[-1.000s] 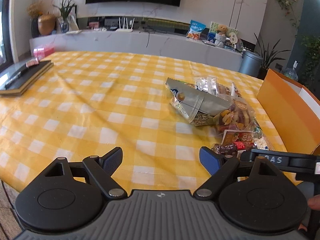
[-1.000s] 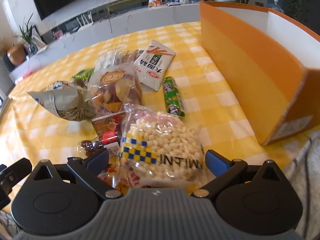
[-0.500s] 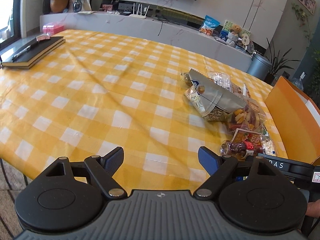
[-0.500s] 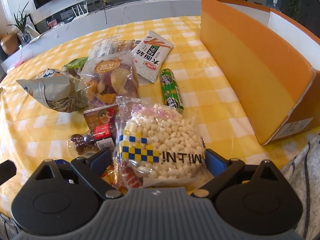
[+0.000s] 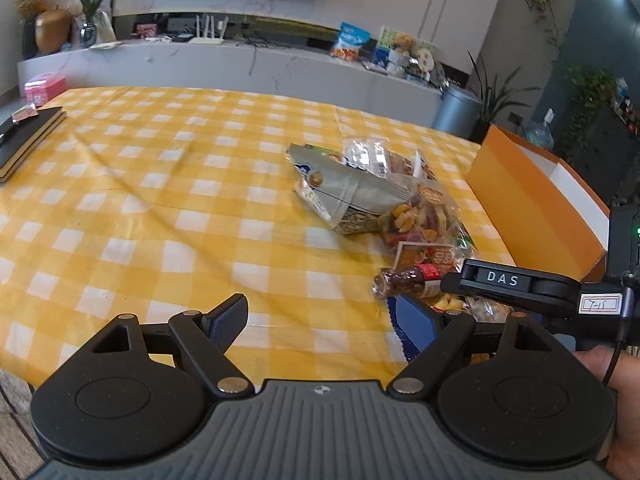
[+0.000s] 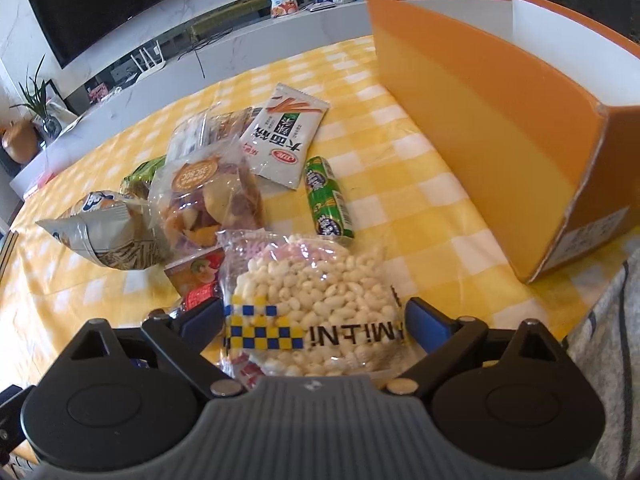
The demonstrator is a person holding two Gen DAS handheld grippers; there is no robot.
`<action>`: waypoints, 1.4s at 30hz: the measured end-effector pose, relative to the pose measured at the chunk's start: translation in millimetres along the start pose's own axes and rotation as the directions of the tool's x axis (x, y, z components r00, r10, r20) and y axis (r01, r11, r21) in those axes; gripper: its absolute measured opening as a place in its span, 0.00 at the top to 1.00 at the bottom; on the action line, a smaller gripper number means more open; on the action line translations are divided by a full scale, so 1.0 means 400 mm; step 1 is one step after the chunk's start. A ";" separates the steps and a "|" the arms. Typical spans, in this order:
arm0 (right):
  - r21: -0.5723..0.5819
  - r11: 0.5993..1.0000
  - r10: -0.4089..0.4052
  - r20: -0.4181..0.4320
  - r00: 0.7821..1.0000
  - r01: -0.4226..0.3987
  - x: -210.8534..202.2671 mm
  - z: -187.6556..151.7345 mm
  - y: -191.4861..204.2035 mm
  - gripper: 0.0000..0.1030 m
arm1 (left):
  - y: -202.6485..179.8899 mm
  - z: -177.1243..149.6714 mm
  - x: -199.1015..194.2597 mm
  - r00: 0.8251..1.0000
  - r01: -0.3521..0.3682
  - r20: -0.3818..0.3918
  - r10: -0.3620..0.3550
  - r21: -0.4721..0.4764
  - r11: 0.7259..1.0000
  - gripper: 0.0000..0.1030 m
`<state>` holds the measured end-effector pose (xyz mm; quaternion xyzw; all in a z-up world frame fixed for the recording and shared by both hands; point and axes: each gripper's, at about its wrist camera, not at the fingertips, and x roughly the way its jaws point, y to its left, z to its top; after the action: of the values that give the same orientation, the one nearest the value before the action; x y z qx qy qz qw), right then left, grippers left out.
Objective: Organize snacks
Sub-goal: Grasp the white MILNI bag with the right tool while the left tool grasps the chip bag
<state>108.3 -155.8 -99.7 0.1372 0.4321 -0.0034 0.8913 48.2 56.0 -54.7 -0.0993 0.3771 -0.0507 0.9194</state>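
Snacks lying loose on table, none visibly inside orange box. Right claw spread around puffed-snack bag; left claw spread, empty.

Right gripper: jaws spread wide, one finger either side of the puff bag, neither visibly pressing it. Green roll lies just beyond the bag. White packet lies farther off. Chip bag sits left of the roll, touching the silver bag. Orange box stands open at right on the checked cloth.
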 end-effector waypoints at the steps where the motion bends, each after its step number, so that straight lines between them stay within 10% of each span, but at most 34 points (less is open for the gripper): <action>1: 0.002 1.000 -0.004 0.004 1.000 0.004 -0.002 0.000 -0.001 0.14 | -0.003 0.008 0.003 1.000 0.010 -0.017 -0.010 0.008 1.000 0.05; 10: 0.045 0.999 0.012 0.024 1.000 -0.013 -0.004 0.006 -0.028 0.21 | -0.061 0.028 0.018 0.984 0.145 -0.147 -0.105 0.299 0.943 0.12; 24: 0.087 0.996 0.031 0.030 0.999 -0.034 -0.012 0.005 -0.040 0.21 | -0.245 -0.053 0.092 0.967 0.248 -0.173 -0.187 0.806 0.537 0.10; 30: 0.079 0.996 0.030 0.032 0.999 -0.032 -0.012 0.003 -0.037 0.21 | -0.254 -0.022 0.185 0.952 0.305 -0.247 -0.181 0.727 0.615 0.13; 42: 0.107 0.991 0.074 0.088 0.993 -0.084 -0.045 -0.003 -0.052 0.23 | -0.260 -0.026 0.183 0.940 0.341 -0.270 -0.210 0.691 0.638 0.46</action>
<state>93.3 -177.4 -91.5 0.2029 0.3877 0.0023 0.8992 90.9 -59.3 -89.1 0.2222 0.3801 -0.3444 0.8292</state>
